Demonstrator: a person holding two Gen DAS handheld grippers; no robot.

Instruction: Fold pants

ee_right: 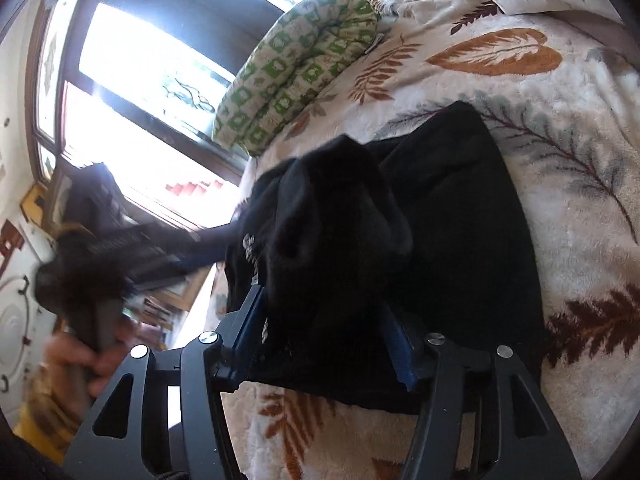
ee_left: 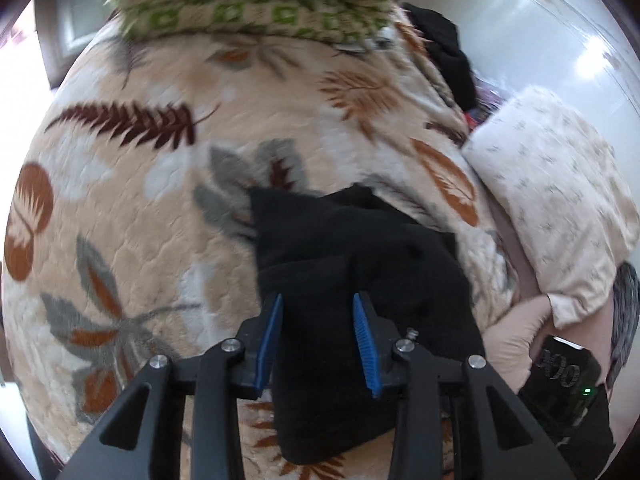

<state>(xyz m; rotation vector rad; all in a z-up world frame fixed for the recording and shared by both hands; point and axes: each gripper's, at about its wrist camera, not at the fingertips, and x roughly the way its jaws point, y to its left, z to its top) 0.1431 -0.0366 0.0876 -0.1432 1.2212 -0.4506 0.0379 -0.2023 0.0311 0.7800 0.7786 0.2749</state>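
Black pants (ee_left: 360, 264) lie bunched on the leaf-print bed (ee_left: 132, 208). The left gripper (ee_left: 318, 340) hangs part-open over them, holding nothing; the right gripper (ee_right: 320, 336) straddles a raised fold, jaws half apart. Flattening that hump should come first.

A leaf-patterned blanket (ee_left: 140, 208) covered the bed. A green-and-cream checked cushion (ee_left: 256, 0) lay at twelve o'clock on it, a pale sprigged pillow (ee_left: 560, 200) at three o'clock. In the right wrist view, a bright window (ee_right: 132, 92) stood at ten o'clock.
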